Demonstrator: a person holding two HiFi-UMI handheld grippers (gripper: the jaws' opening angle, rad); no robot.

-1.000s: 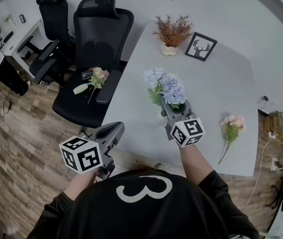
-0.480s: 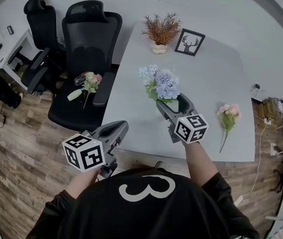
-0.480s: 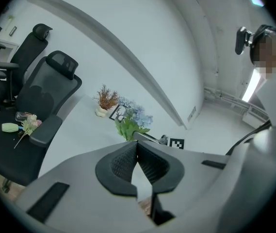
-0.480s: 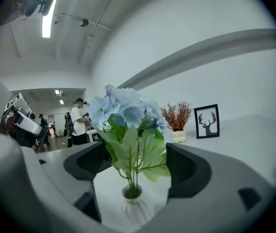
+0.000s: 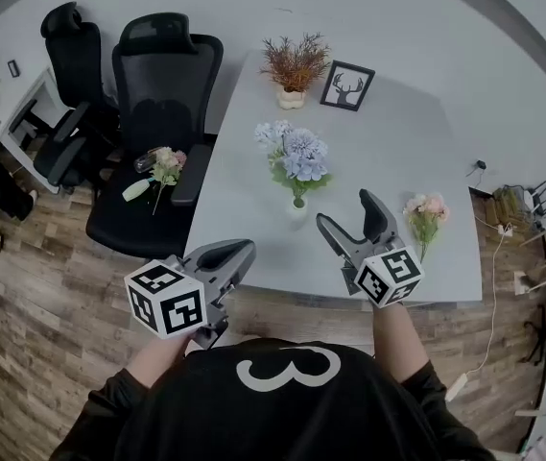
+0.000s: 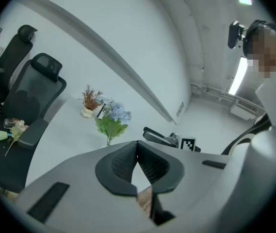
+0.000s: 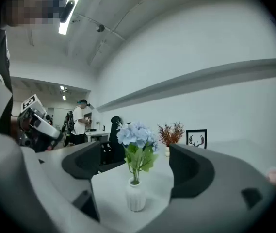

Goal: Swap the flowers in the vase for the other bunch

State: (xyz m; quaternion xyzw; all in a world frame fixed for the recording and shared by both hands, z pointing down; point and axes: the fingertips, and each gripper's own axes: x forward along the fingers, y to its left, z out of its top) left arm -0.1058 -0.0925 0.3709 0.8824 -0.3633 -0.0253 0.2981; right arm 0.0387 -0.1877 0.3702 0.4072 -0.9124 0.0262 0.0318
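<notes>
A small white vase [image 5: 296, 207] [image 7: 135, 198] stands upright on the white table [image 5: 388, 142] with a bunch of blue flowers [image 5: 292, 152] [image 7: 137, 135] in it. A pink bunch [image 5: 424, 209] lies flat on the table to its right. My right gripper [image 5: 347, 214] [image 7: 138, 165] hovers near the table's front edge, right of the vase and apart from it; its jaws are opening, with nothing between them. My left gripper [image 5: 239, 253] [image 6: 138, 147] hangs shut and empty off the table's front left.
A potted dried plant [image 5: 292, 65] and a framed deer picture [image 5: 346, 84] stand at the table's far end. Two black office chairs [image 5: 162, 75] sit to the left, with another pale bunch [image 5: 160, 166] on one seat. A person [image 7: 82, 118] stands far off.
My right gripper, which was at the vase under the blue flowers, has opened wide and drawn back to the right toward the front edge. The left gripper has shifted slightly.
</notes>
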